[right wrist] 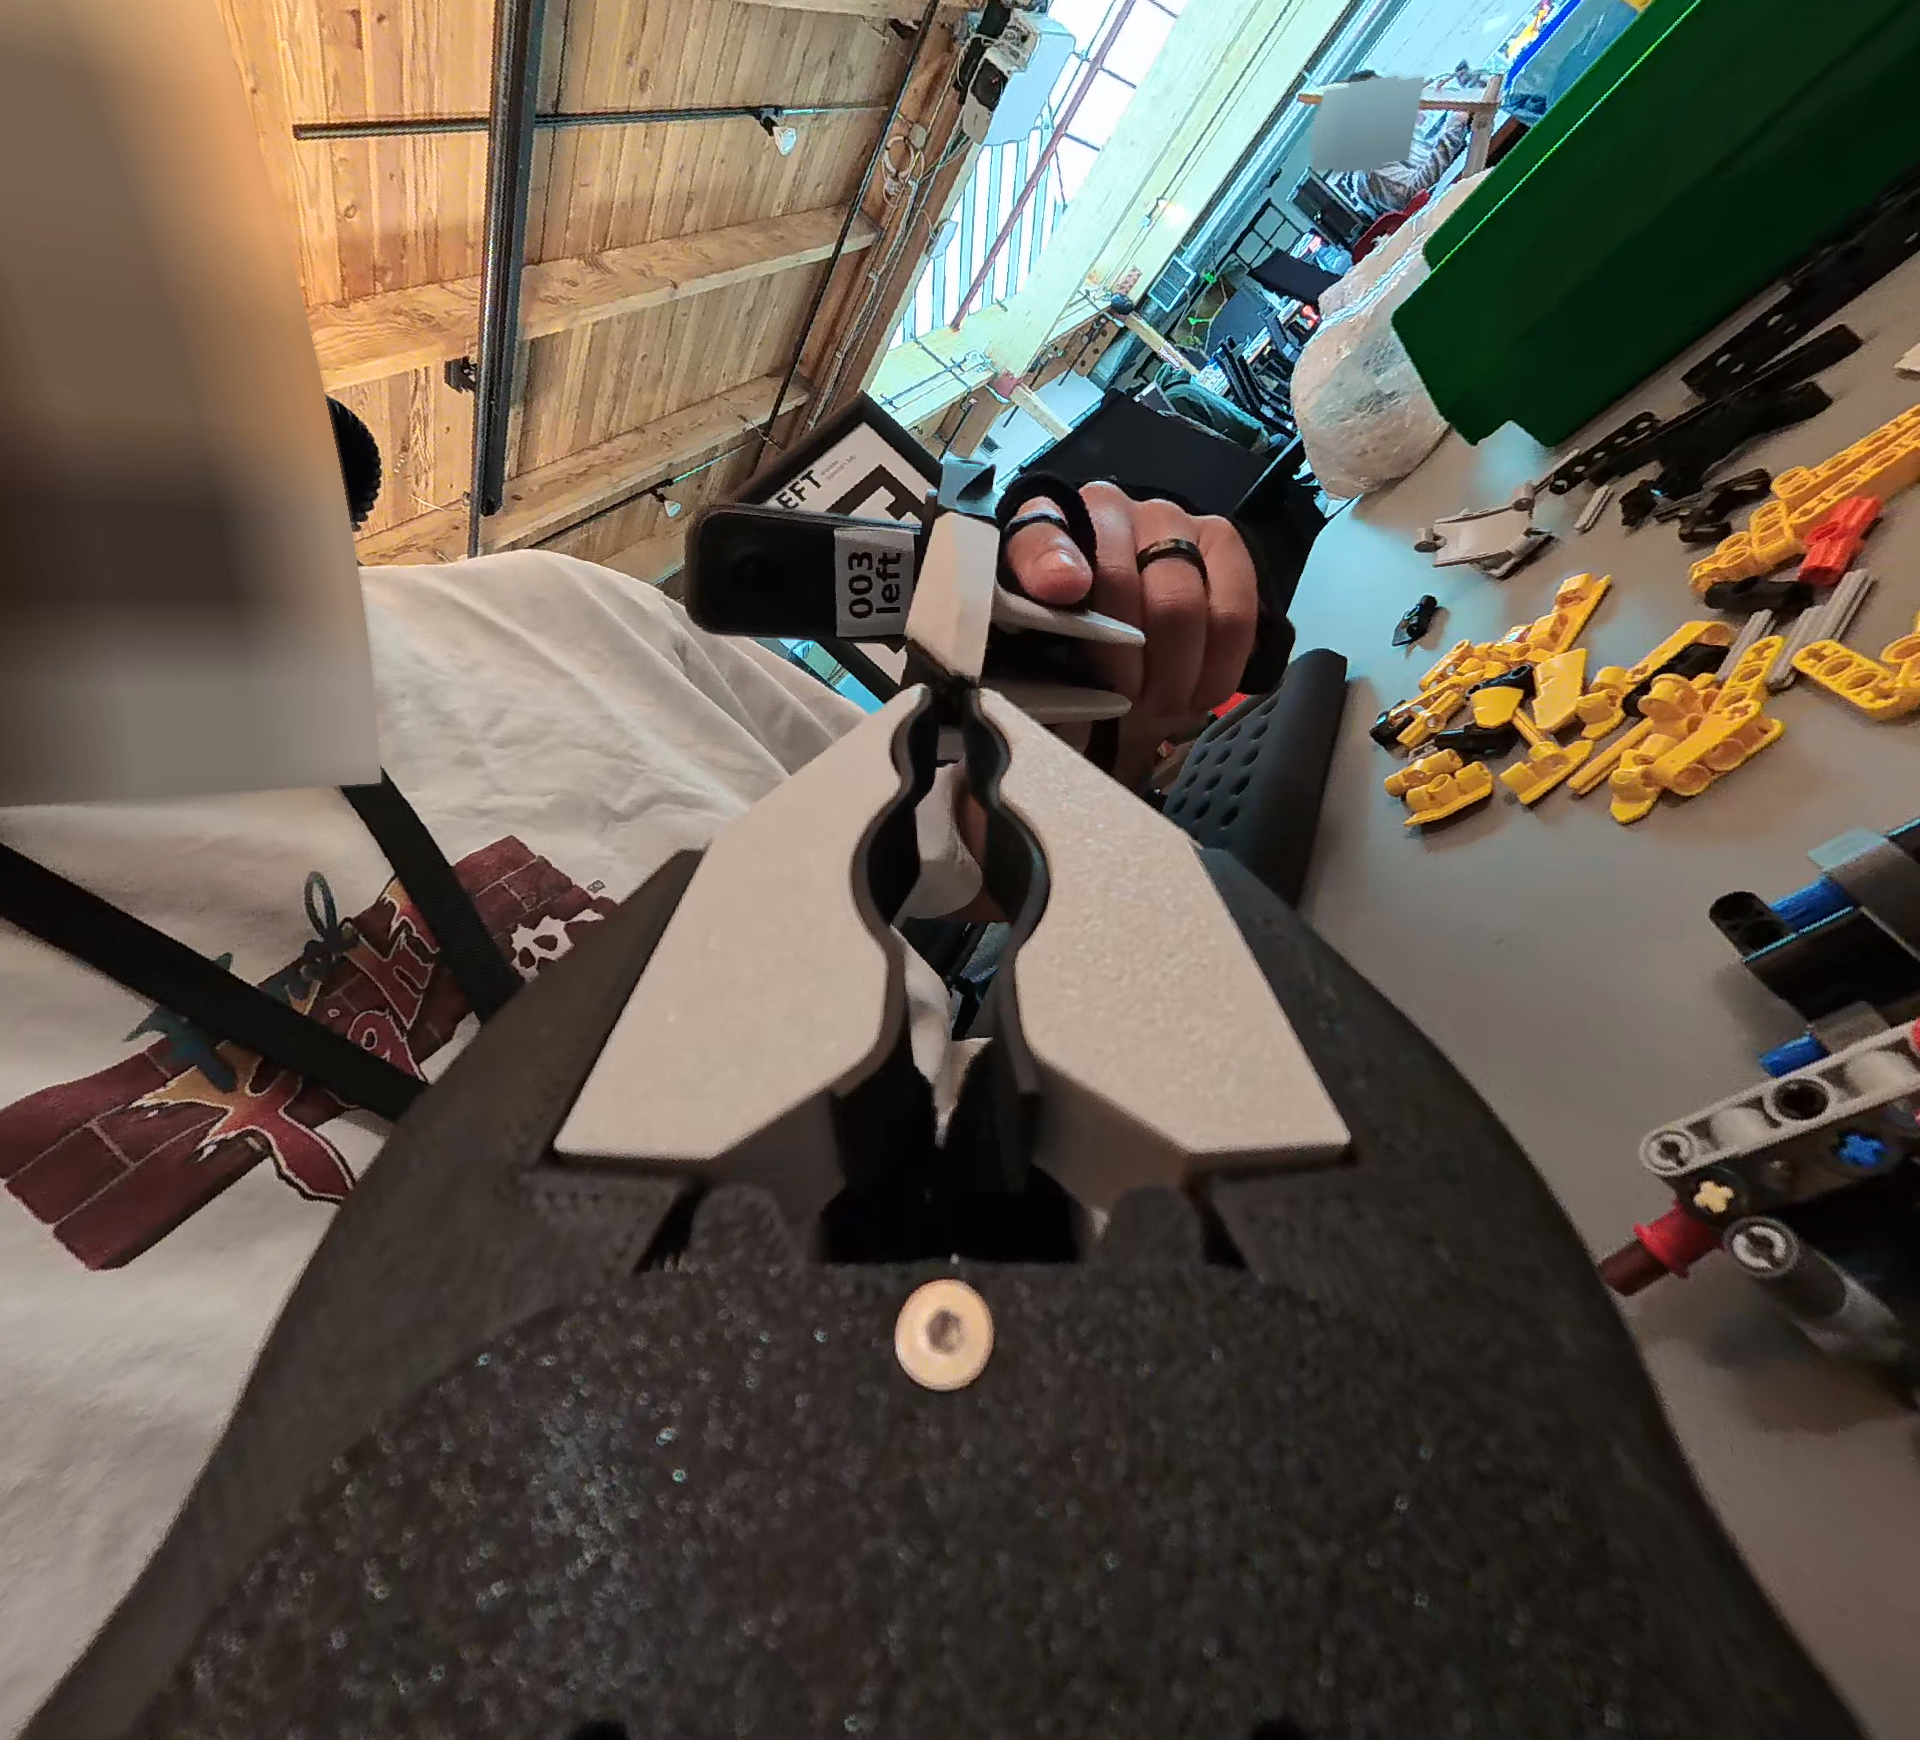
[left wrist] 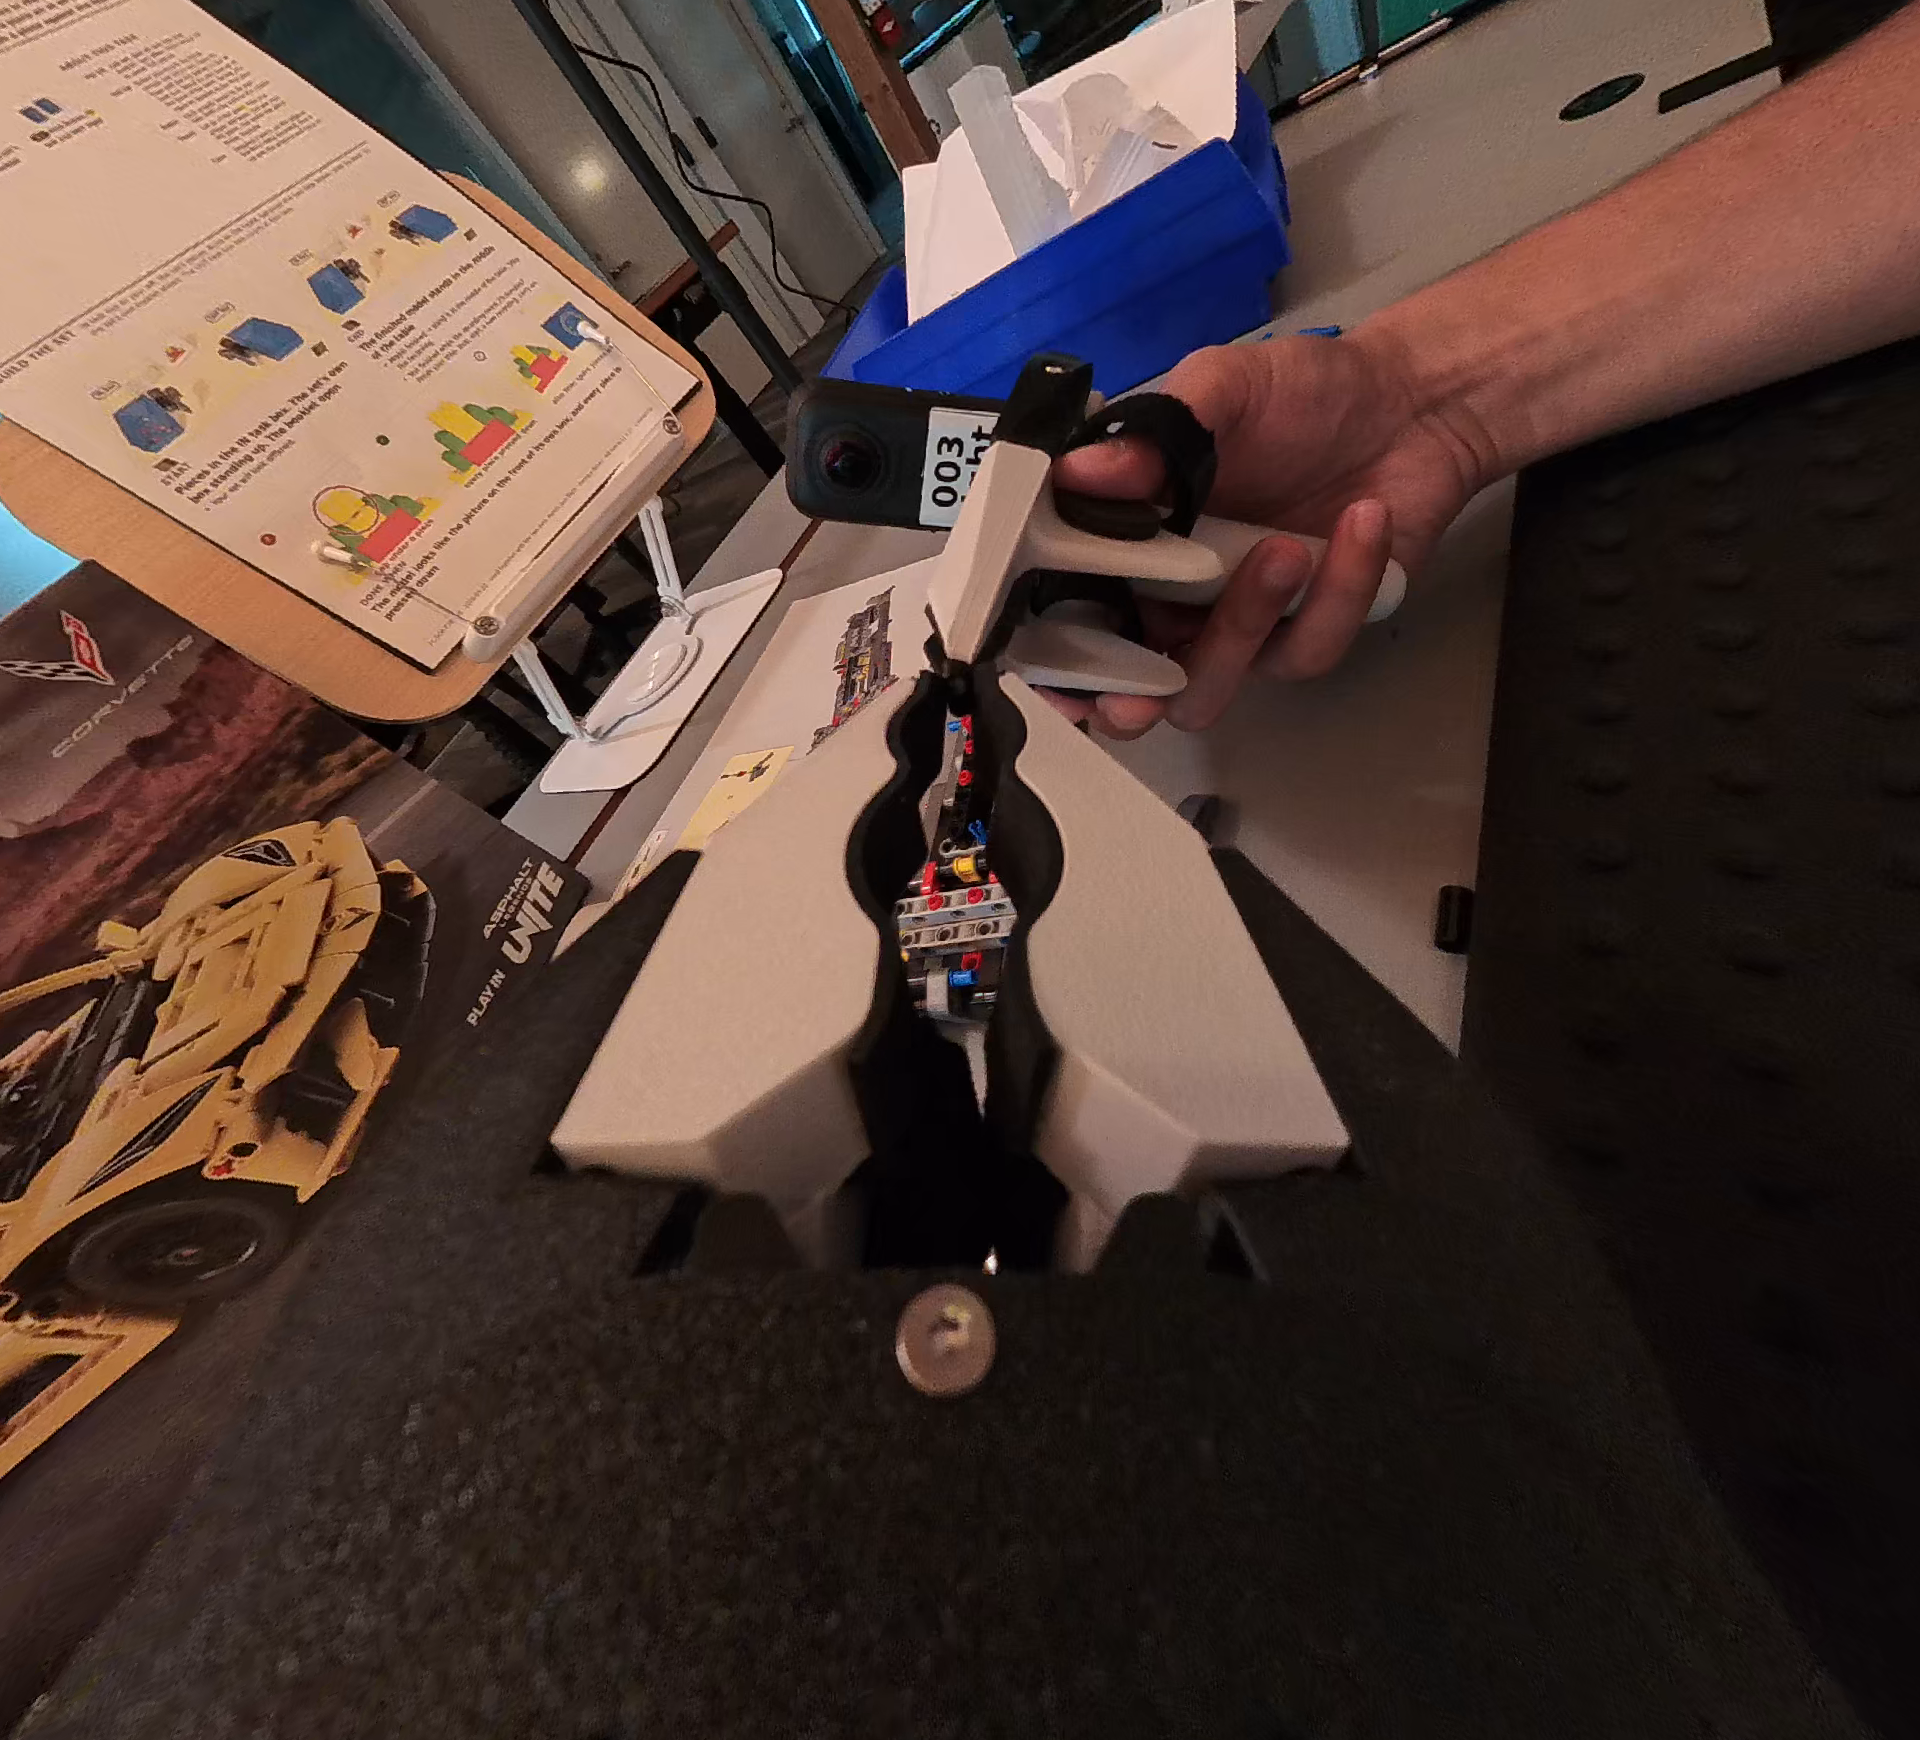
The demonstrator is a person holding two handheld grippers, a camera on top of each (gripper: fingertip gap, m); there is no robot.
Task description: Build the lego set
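a: grey textured fingers of the left gripper (left wrist: pixel 951 682) pinched together tip to tip with the right gripper (left wrist: pixel 954 651); lego chassis (left wrist: pixel 951 901) on the table beyond.
b: right view: right gripper (right wrist: pixel 951 703) clenched too, knobbly yellow pieces (right wrist: pixel 1579 714) scattered on the table (right wrist: pixel 1455 942).

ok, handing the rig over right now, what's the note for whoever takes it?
Left hand-held gripper: shut, tip to tip with the right hand-held gripper, which is also shut. There is something small and dark where the tips meet; too small to tell what it is or which gripper holds it.
Things: part-built grey assembly on the table, loose yellow and black parts beyond it.
Done: the frame is started.
Left: the whole yellow pile is still unfitted.
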